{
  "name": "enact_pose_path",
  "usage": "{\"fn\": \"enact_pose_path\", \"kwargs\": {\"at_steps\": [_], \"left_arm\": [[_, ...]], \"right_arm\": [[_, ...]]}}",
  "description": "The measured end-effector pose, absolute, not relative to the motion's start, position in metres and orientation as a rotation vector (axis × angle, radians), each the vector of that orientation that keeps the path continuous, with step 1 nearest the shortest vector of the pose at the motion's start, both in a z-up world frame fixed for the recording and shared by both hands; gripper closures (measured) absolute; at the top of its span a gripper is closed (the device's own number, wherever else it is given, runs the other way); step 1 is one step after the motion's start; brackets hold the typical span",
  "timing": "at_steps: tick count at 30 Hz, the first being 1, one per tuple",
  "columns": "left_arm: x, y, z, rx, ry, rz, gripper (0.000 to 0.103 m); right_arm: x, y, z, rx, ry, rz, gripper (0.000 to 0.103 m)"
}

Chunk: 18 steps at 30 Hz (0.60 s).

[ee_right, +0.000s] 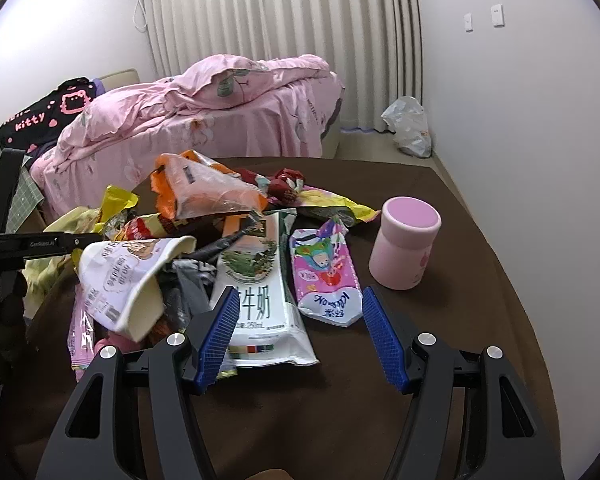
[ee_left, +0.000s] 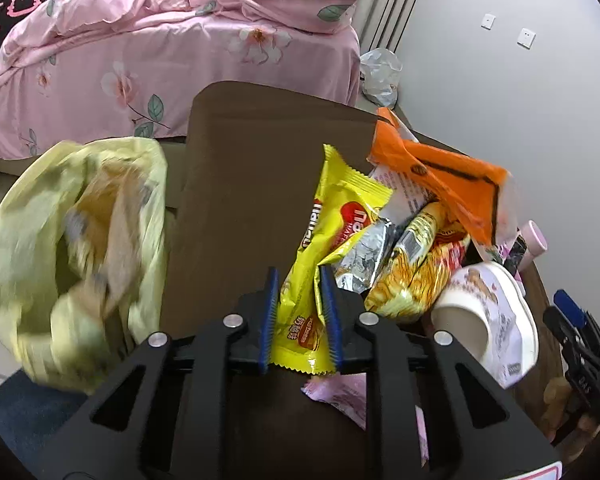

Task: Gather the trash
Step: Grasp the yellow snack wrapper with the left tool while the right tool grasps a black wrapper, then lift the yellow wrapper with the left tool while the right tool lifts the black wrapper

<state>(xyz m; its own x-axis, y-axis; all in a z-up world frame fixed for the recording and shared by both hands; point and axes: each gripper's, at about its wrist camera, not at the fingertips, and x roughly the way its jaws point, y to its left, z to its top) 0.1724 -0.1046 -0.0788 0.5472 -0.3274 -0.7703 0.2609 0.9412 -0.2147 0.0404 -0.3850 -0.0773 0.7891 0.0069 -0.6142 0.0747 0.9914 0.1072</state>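
My left gripper (ee_left: 299,286) is shut on a yellow snack wrapper (ee_left: 332,216), which runs up between its blue pads above the brown table (ee_left: 240,184). A yellow-green trash bag (ee_left: 72,256), blurred, hangs open to its left. Right of it lies a heap of wrappers: an orange bag (ee_left: 440,176), a silver-lined yellow packet (ee_left: 384,256) and a white paper bowl (ee_left: 484,320). My right gripper (ee_right: 300,308) is open, its pads either side of a white milk pouch (ee_right: 260,296) and a pink drink pouch (ee_right: 326,276) on the table (ee_right: 460,320).
A pink cup (ee_right: 404,244) stands upright to the right of the pouches. A bed with pink floral bedding (ee_left: 160,52) is beyond the table. A clear plastic bag (ee_right: 410,126) lies on the floor by the wall.
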Motion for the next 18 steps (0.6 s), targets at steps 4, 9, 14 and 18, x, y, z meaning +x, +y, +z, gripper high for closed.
{"fn": "enact_pose_path", "kwargs": {"at_steps": [4,9,14,18], "left_arm": [[0.164,-0.097,-0.073,-0.114,0.912,-0.36,0.083],[0.162,-0.096,-0.076,-0.113,0.893,-0.394,0.083],[0.156,-0.08,-0.084,-0.184,0.909,-0.411,0.083],[0.146,-0.067,-0.08,-0.196,0.895,-0.389,0.083]], "right_arm": [[0.038,-0.377,-0.066,0.149,0.638,0.046,0.043],[0.057,-0.348,-0.058,0.161,0.666,0.203,0.043],[0.082,-0.319,-0.069,0.155,0.728,0.258,0.049],[0.084,-0.303,-0.072,0.13,0.73,0.284,0.07]]}}
